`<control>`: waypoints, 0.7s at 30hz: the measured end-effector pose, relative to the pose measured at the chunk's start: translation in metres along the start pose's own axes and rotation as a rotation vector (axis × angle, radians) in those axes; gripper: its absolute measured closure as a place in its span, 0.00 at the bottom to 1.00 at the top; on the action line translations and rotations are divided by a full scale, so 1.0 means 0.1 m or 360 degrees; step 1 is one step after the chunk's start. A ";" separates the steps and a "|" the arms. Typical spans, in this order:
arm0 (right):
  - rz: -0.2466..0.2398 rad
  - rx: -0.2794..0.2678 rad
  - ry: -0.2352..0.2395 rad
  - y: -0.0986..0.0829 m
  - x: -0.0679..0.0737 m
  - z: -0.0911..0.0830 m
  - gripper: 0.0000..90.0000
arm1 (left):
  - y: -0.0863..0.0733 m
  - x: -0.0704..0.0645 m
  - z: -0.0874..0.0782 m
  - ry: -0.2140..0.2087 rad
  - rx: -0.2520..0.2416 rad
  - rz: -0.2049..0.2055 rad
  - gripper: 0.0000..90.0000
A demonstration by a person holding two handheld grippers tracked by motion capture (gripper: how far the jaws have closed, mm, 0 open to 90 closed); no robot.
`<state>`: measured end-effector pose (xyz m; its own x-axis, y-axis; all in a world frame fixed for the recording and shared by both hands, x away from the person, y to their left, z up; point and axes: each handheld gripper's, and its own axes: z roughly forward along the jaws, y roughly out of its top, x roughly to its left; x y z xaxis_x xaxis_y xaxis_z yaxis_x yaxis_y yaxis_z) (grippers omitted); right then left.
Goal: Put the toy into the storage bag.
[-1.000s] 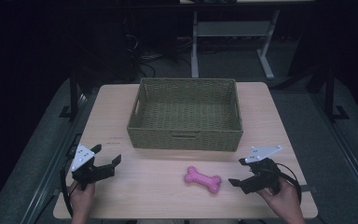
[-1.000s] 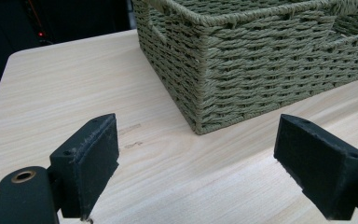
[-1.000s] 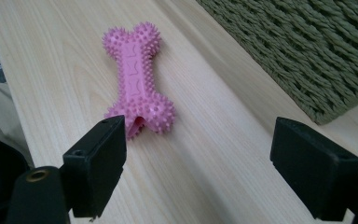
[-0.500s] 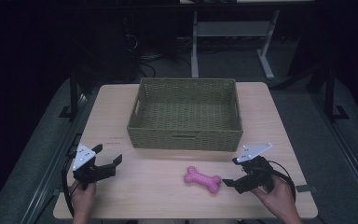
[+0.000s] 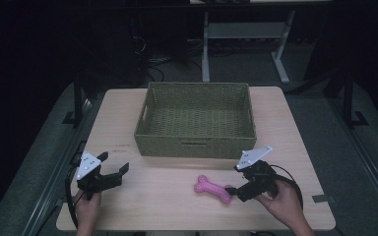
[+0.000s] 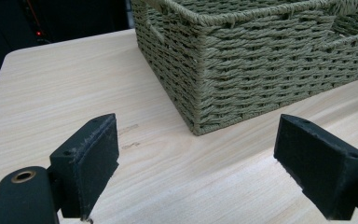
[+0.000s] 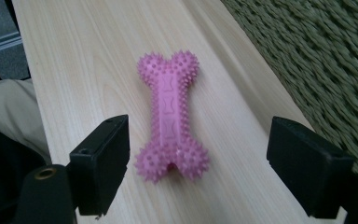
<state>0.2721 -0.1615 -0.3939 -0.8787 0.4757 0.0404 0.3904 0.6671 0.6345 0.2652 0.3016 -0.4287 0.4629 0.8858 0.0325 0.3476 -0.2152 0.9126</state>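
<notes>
The right gripper (image 5: 235, 191) is sliding leftward in the lower frame, its open jaws now reaching the pink bone toy (image 5: 212, 188).

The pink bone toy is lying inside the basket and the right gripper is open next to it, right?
Not quite. The pink bone toy lies on the table, in front of the basket, not inside it, as the high view shows. The right gripper is indeed open next to it.
</notes>
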 end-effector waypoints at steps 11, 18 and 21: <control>-0.0063 0.0086 0.0061 0.21 0.06 0.24 0.26 | 0.00 0.03 0.00 0.0001 -0.0004 -0.0016 0.15; -0.0113 0.0154 0.0103 0.28 0.08 0.41 0.31 | 0.00 0.03 0.00 0.0004 -0.0004 -0.0015 0.15; -0.0116 0.0172 0.0106 0.29 0.07 0.45 0.33 | -0.01 0.03 0.00 0.0003 -0.0005 -0.0015 0.15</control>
<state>0.2894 -0.1128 -0.4098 -0.9206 0.3871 0.0504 0.3489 0.7580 0.5511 0.2663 0.3048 -0.4291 0.4583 0.8885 0.0246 0.3496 -0.2056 0.9141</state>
